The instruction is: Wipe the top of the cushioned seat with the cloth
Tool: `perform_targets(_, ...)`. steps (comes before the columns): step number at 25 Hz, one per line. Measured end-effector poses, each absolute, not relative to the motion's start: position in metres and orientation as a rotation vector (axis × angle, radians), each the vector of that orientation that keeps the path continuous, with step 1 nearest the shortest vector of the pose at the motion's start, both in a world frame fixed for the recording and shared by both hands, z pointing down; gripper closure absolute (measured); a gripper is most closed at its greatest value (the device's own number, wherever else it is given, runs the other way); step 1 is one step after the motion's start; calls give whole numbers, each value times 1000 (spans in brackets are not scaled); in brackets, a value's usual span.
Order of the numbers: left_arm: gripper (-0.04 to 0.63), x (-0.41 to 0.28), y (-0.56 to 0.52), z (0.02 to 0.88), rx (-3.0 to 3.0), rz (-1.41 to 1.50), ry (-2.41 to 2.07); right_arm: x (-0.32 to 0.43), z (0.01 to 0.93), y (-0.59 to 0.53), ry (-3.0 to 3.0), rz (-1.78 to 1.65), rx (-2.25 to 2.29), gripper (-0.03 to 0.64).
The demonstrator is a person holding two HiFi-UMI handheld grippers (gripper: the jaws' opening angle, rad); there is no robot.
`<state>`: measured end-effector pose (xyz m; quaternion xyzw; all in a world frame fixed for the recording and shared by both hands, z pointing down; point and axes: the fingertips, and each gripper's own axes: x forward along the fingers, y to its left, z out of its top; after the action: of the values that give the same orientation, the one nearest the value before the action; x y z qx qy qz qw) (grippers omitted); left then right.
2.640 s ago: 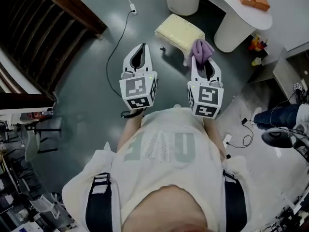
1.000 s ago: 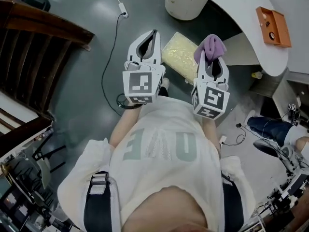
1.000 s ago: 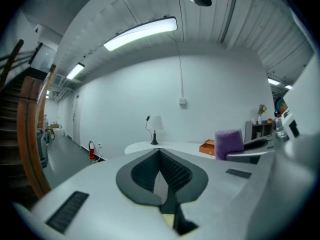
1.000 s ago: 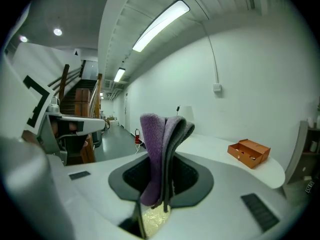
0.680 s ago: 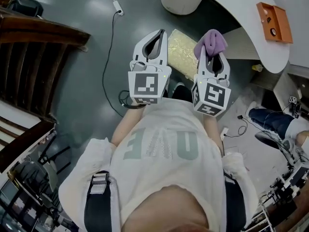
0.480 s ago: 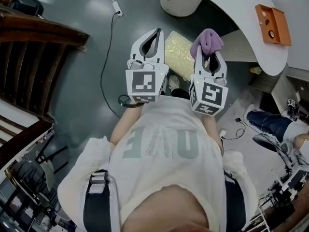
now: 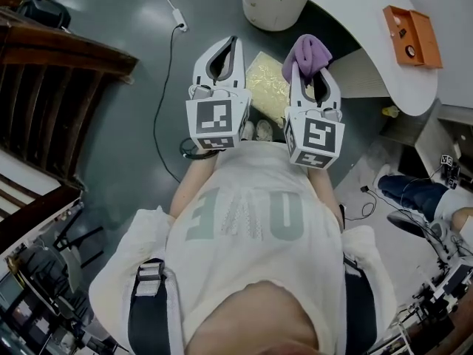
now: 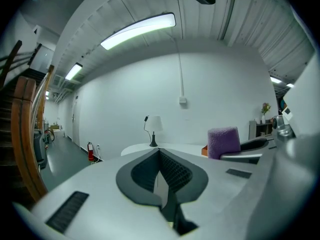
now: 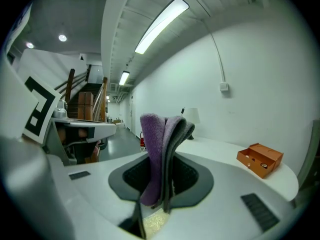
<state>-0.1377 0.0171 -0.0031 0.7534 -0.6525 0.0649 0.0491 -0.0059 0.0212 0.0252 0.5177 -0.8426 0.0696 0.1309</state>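
Observation:
The pale yellow cushioned seat (image 7: 264, 86) stands on the floor just ahead of the person, partly hidden between and under both grippers. My right gripper (image 7: 310, 71) is shut on a folded purple cloth (image 7: 307, 53), which sticks up past its tips, above the seat's right edge. In the right gripper view the cloth (image 9: 159, 154) hangs pinched between the jaws, and a sliver of the seat (image 9: 154, 224) shows below. My left gripper (image 7: 226, 44) hovers over the seat's left edge, shut and holding nothing; in its own view the left gripper (image 8: 159, 152) has its pads meeting.
A curved white desk (image 7: 355, 13) with an orange box (image 7: 411, 26) on it stands right behind the seat, on round pedestals (image 7: 267, 3). A wooden staircase (image 7: 52, 72) fills the left. A cable (image 7: 164, 87) runs across the grey floor. A seated person's leg (image 7: 414, 191) is at the right.
The person has stepped toward the seat, which now lies close beneath the two grippers. Both grippers stay held out forward, the right one still gripping the cloth.

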Motion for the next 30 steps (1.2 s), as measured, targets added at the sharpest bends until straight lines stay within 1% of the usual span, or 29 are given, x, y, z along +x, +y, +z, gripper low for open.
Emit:
perform_targets(8, 603, -125, 3, 10, 2320, 268, -1961, 7, 38, 2, -2433, 265, 1517, 525)
perform_targets(13, 603, -131, -19, 49, 2326, 385, -1908, -5, 77, -17, -2401, 358, 1468, 525)
perform_targets(15, 603, -128, -33, 74, 2336, 395, -1881, -6, 105, -29, -2394, 411, 1455, 525)
perform_targets(19, 603, -128, -64, 125, 2360, 300, -1890, -18, 172, -57, -2402, 426, 1412, 525)
perform_targets(23, 603, -131, -67, 204, 2294, 240, -1839, -27, 253, -61, -2372, 455, 1406, 525)
perform_targets(27, 603, -140, -58, 290, 2242, 329, -1824, -27, 339, -53, -2313, 569, 1429, 525)
perform_targets(30, 603, -134, -52, 338, 2250, 373, -1819, -14, 393, -41, -2261, 621, 1444, 525)
